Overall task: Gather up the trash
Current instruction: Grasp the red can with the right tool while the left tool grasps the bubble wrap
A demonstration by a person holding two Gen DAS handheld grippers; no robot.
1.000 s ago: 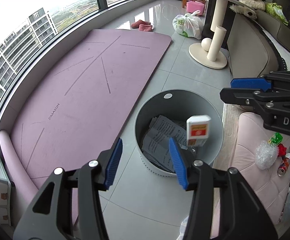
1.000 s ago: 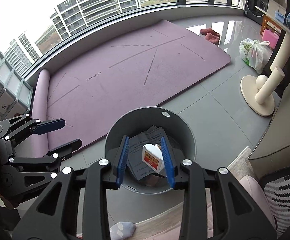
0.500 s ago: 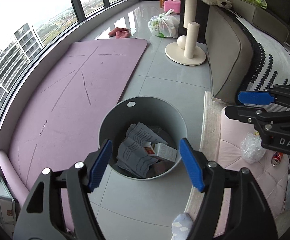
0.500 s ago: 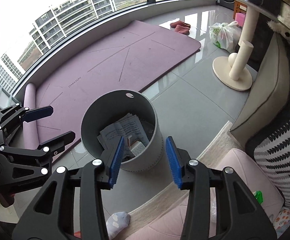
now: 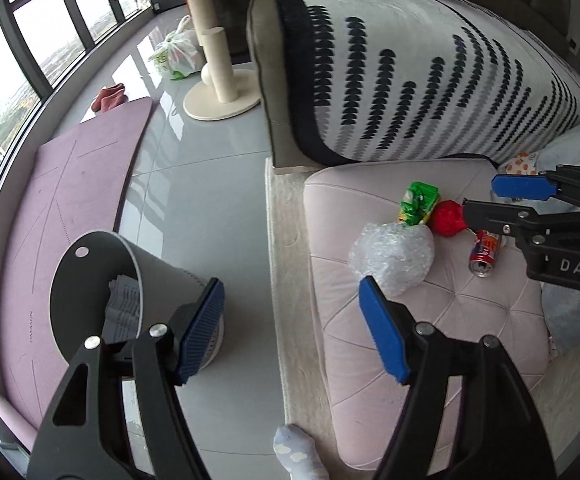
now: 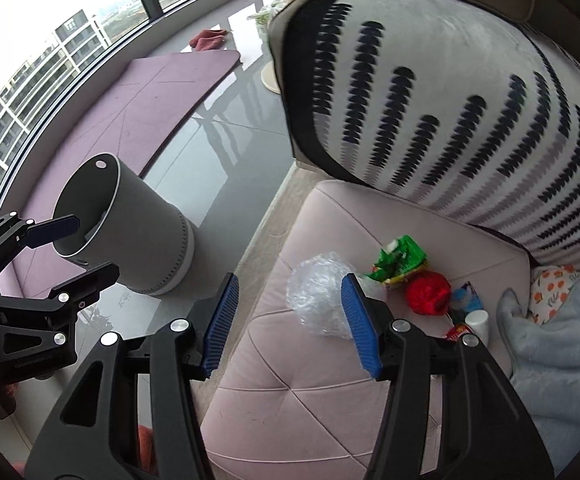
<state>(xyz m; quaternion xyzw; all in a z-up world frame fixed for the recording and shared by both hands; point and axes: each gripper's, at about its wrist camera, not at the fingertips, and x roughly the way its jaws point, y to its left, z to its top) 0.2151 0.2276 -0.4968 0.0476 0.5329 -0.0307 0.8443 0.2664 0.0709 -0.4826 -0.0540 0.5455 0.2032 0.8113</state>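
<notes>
A grey round bin (image 5: 101, 292) (image 6: 129, 232) stands on the floor, with printed papers (image 5: 123, 304) inside. On the pink ottoman (image 5: 430, 344) (image 6: 314, 400) lie a clear plastic wad (image 5: 394, 256) (image 6: 322, 296), a green wrapper (image 5: 418, 198) (image 6: 400, 258), a red ball of trash (image 5: 448, 218) (image 6: 428, 292) and a drink can (image 5: 486, 250). My left gripper (image 5: 294, 328) is open and empty between bin and ottoman. My right gripper (image 6: 285, 320) (image 5: 490, 200) is open and empty, just short of the plastic wad.
A patterned cushion (image 5: 410, 72) leans behind the ottoman. A purple mat (image 5: 61, 200) lies by the windows. A cat post (image 5: 219, 80), a tied bag (image 5: 177, 56) and slippers (image 5: 109, 96) stand further off. A white rug (image 5: 285, 280) edges the ottoman. A socked foot (image 5: 296, 452) is below.
A small box dropped from the right gripper into the bin. Both grippers opened wide and swung right, from over the bin toward the ottoman.
</notes>
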